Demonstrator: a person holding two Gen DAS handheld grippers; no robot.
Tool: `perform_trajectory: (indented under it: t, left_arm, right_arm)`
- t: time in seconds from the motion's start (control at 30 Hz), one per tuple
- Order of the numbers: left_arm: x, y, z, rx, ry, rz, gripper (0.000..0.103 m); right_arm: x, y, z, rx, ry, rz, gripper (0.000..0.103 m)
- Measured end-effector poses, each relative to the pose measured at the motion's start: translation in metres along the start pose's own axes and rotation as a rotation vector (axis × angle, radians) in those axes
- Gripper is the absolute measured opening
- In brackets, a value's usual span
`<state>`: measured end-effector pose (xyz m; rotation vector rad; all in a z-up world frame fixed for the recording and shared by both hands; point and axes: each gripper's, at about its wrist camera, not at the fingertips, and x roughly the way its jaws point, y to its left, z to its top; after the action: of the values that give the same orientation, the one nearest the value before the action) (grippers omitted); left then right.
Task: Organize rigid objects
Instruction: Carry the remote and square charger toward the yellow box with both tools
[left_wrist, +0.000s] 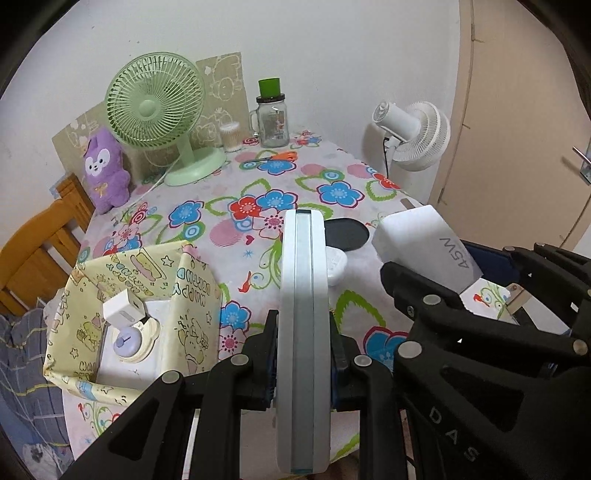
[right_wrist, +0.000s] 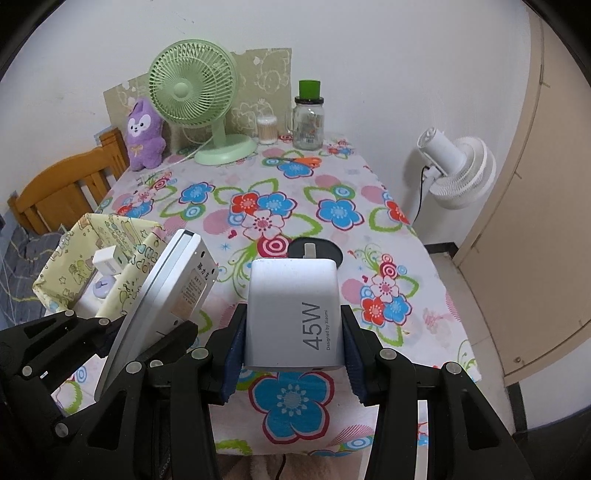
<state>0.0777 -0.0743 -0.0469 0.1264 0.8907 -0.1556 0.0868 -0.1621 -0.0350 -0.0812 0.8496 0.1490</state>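
My left gripper (left_wrist: 303, 369) is shut on a flat white power bank (left_wrist: 303, 332), held on edge above the floral table; it also shows in the right wrist view (right_wrist: 162, 299). My right gripper (right_wrist: 291, 350) is shut on a white 45W charger (right_wrist: 293, 317), seen too in the left wrist view (left_wrist: 428, 243). A yellow patterned box (left_wrist: 184, 295) stands at the table's left edge, left of both grippers. It holds a small white charger cube (left_wrist: 120, 312) and a round cream gadget (left_wrist: 131, 341). A black round disc (left_wrist: 345, 236) and a small white item (left_wrist: 334, 264) lie on the cloth behind the power bank.
At the back stand a green desk fan (left_wrist: 157, 110), a purple plush (left_wrist: 105, 170), a glass jar with green lid (left_wrist: 272, 116), a cotton-swab tub (left_wrist: 231, 136) and orange scissors (left_wrist: 280, 157). A white floor fan (left_wrist: 417, 136) stands right of the table; a wooden chair (left_wrist: 40, 240) left.
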Motion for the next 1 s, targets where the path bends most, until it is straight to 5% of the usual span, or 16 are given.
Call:
perform_trajectory:
  t: [1.0]
  left_arm:
    - [-0.007,0.076,0.017,0.025,-0.007,0.03,0.02]
  right_arm:
    - [0.006,0.067,0.042,-0.005,-0.012,0.011,0.05]
